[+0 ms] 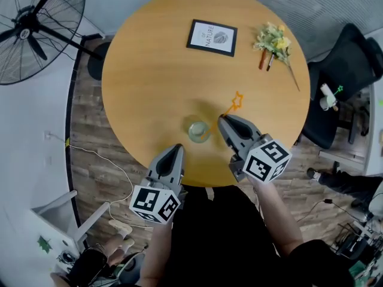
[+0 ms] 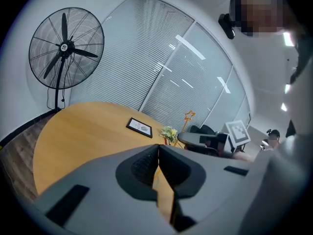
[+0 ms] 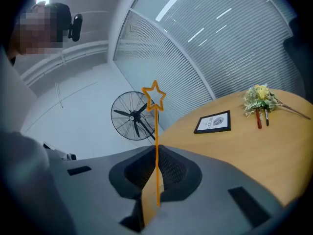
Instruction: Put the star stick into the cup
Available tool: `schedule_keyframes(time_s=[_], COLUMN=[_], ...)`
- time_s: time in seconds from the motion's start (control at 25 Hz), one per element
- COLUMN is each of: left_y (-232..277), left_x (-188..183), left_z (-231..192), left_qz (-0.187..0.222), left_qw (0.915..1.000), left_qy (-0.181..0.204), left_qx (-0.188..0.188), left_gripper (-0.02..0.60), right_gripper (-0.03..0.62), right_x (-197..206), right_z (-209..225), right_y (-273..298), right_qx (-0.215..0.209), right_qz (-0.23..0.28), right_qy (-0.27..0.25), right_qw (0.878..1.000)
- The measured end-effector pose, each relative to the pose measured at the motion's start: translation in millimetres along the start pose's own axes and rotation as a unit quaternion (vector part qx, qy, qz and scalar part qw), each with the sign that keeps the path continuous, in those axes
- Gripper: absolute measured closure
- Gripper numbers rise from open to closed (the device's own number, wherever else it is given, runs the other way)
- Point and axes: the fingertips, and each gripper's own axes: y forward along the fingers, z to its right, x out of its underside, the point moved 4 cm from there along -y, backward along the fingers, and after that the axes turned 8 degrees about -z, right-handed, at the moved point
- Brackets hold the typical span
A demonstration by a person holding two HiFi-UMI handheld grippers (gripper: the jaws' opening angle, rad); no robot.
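Note:
A thin orange star stick (image 1: 233, 104) is pinched in my right gripper (image 1: 222, 119), with the star end pointing away over the round wooden table (image 1: 155, 70). In the right gripper view the star stick (image 3: 156, 131) rises straight up from between the shut jaws of that gripper (image 3: 155, 150). A clear glass cup (image 1: 198, 131) stands on the table near its front edge, just left of the right gripper's tips. My left gripper (image 1: 178, 149) hovers at the table's near edge, left of the cup, shut with nothing in it. In the left gripper view, the left gripper (image 2: 159, 148) shows its jaws together.
A framed picture (image 1: 212, 37) lies flat at the far side of the table. A small flower bunch (image 1: 274, 42) with pens lies at the far right. A standing fan (image 1: 33, 24) is left of the table, and a black office chair (image 1: 347, 70) right of it.

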Motion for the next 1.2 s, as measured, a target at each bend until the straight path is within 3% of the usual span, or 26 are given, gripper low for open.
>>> schedule_keyframes(time_s=[1.2], left_y=[12.5], left_x=[0.7], left_z=[-27.1], left_qz=[-0.017], left_qw=[0.9998], left_qy=[-0.013], left_qx=[0.000], left_gripper=[0.581], right_gripper=[0.566], right_x=[55.6], right_z=[20.7], right_y=[33.9], right_qx=[0.029], right_qz=[-0.073], right_qy=[0.029], right_qw=[0.997])
